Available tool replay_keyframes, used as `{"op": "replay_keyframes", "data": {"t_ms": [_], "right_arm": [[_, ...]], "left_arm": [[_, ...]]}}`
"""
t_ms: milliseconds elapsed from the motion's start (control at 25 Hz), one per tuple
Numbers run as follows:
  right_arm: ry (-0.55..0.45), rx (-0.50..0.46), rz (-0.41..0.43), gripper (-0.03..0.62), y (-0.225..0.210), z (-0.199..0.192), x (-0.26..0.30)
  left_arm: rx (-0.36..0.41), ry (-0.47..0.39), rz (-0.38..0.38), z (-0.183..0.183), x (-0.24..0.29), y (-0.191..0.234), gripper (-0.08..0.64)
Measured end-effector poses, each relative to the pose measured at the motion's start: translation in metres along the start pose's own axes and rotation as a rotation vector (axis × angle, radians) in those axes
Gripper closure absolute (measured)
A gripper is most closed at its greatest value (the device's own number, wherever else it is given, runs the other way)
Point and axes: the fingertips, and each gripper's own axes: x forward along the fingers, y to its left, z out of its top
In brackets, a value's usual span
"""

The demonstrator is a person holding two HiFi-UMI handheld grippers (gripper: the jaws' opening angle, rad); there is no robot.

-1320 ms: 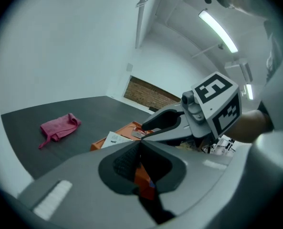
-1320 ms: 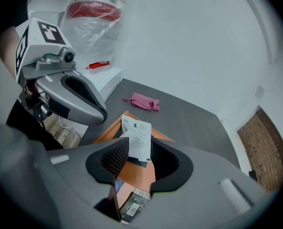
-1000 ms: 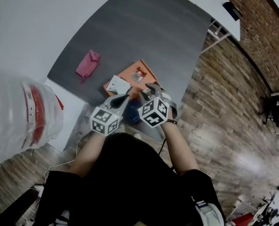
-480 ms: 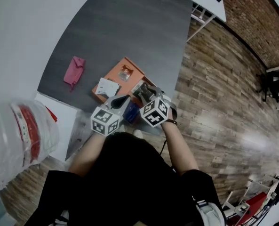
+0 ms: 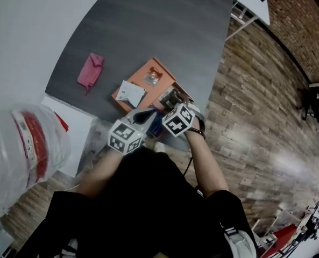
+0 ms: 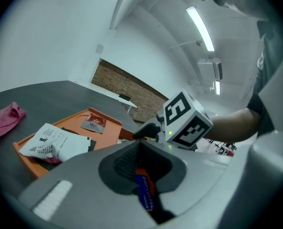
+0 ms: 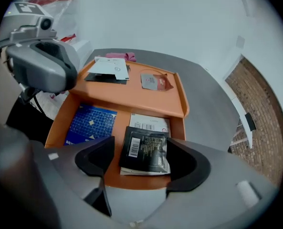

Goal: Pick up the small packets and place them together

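An orange tray [image 7: 131, 97] lies on the dark table. In the right gripper view a black packet [image 7: 145, 149] rests on a white packet [image 7: 148, 121] at the tray's near edge. My right gripper [image 7: 141, 161] points down over them; its jaws have just been opening and stand wide on either side of the black packet, off it. A blue packet [image 7: 91, 123] lies to the left. My left gripper [image 6: 140, 168] is shut on a thin blue-and-orange packet [image 6: 145, 192], held near the tray's front edge [image 5: 143, 115].
Farther back on the tray lie a white packet [image 7: 108, 68] over a dark one, and a grey-and-red packet [image 7: 155, 81]. A pink cloth [image 5: 90, 70] sits on the table beyond. A big clear water bottle [image 5: 25, 155] stands at the left, brick-pattern floor at the right.
My right gripper has dropped toward the tray's near right corner and its jaws now stand wide. The left gripper shifted slightly toward the tray with its packet.
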Motion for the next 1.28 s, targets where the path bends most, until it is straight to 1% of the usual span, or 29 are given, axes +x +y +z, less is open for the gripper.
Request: {"op": "replay_keyframes", "data": {"t_ms": [40,160,360,520,760,920,1040,1120,1160,1200,1240,1280], "right_arm": [[0.018,0.005,0.005,0.236,0.000,-0.002,0.005],[0.055,0.010,0.016,0.210,-0.001,-0.005,0.015],[0.128,-0.002,0.043,0.207,-0.001,-0.010,0.028],[0.168,-0.030,0.045,0.206,-0.001,-0.016,0.035],[0.168,0.022,0.113,0.229,0.001,-0.019,0.033],[0.157,-0.008,0.123,0.247,0.004,-0.019,0.029],[0.129,-0.003,0.135,0.256,0.009,-0.017,0.023],[0.101,-0.002,0.119,0.322,0.008,-0.013,0.018],[0.089,-0.007,0.108,0.335,0.008,-0.012,0.016],[0.083,-0.012,0.099,0.384,0.008,-0.011,0.016],[0.083,-0.019,0.095,0.416,0.009,-0.011,0.017],[0.087,-0.027,0.093,0.417,0.010,-0.012,0.018]], "left_arm": [[0.000,0.002,-0.003,-0.001,-0.001,-0.001,0.560],[-0.004,0.011,-0.005,-0.007,-0.003,-0.003,0.560],[-0.019,0.027,-0.003,-0.016,-0.007,-0.004,0.560],[-0.031,0.037,-0.014,-0.022,-0.008,-0.009,0.560],[-0.044,0.050,-0.028,-0.025,-0.006,-0.012,0.560],[-0.052,0.054,-0.021,-0.025,-0.006,-0.009,0.560],[-0.060,0.051,-0.019,-0.025,-0.006,-0.007,0.560],[-0.059,0.054,-0.023,-0.026,-0.005,-0.007,0.560],[-0.056,0.057,-0.025,-0.027,-0.005,-0.008,0.560],[-0.056,0.059,-0.027,-0.028,-0.004,-0.008,0.560],[-0.056,0.061,-0.028,-0.029,-0.004,-0.009,0.560],[-0.057,0.061,-0.028,-0.029,-0.004,-0.009,0.560]]}}
